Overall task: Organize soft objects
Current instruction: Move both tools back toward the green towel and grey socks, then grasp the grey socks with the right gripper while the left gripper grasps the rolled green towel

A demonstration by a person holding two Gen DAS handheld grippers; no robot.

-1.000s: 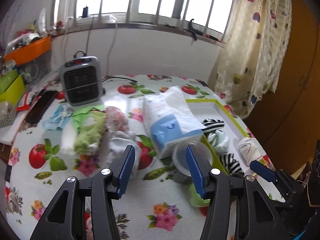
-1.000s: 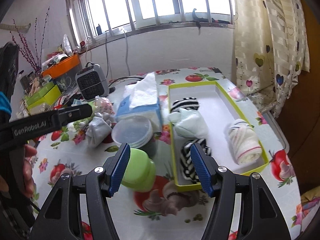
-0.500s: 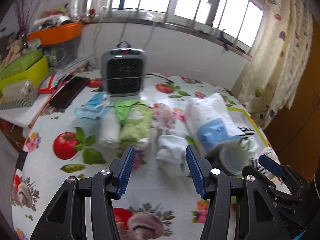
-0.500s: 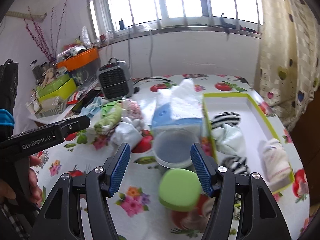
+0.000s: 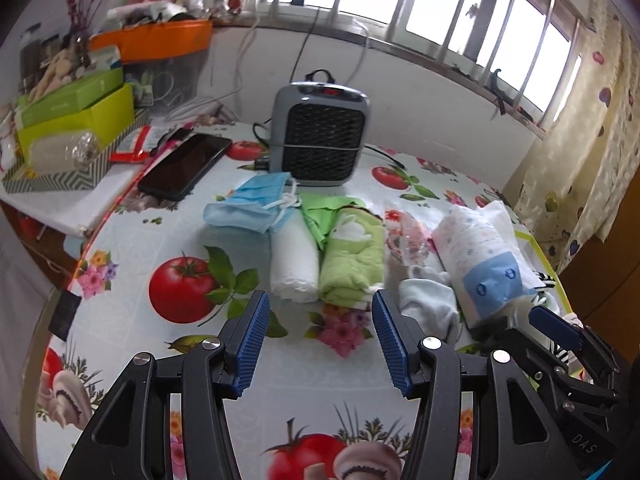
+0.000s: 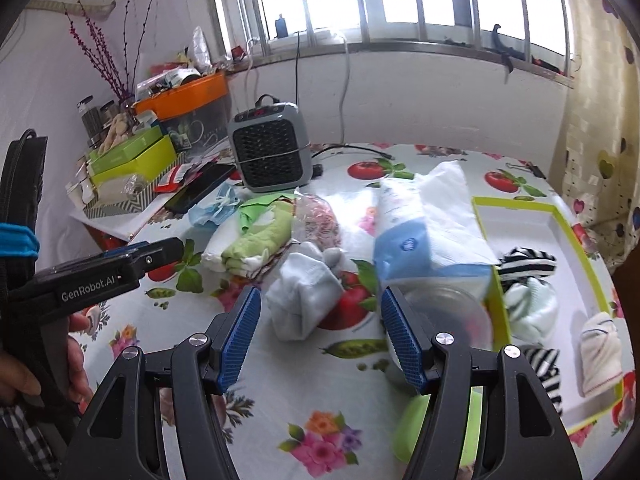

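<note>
both claws hang tilted down, open and empty: left claw (image 5: 318, 340) above the tablecloth (image 5: 160, 240), right claw (image 6: 320, 336).

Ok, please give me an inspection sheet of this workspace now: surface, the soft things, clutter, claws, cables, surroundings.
Surface: table under a glossy cloth printed with tomatoes and flowers.
Job's things: white rolled towel and green rolled towel side by side; pale blue sock bundle loose on the cloth; tray holds striped and pale rolled socks.
Clutter: tissue pack, clear round lid, green container, face mask, phone, heater.
Claws: left claw open, empty; right claw open, empty, sock bundle just ahead of it.
Cables: heater cord lies on the table.
Surroundings: barred window, curtain, boxes on a side shelf.
</note>
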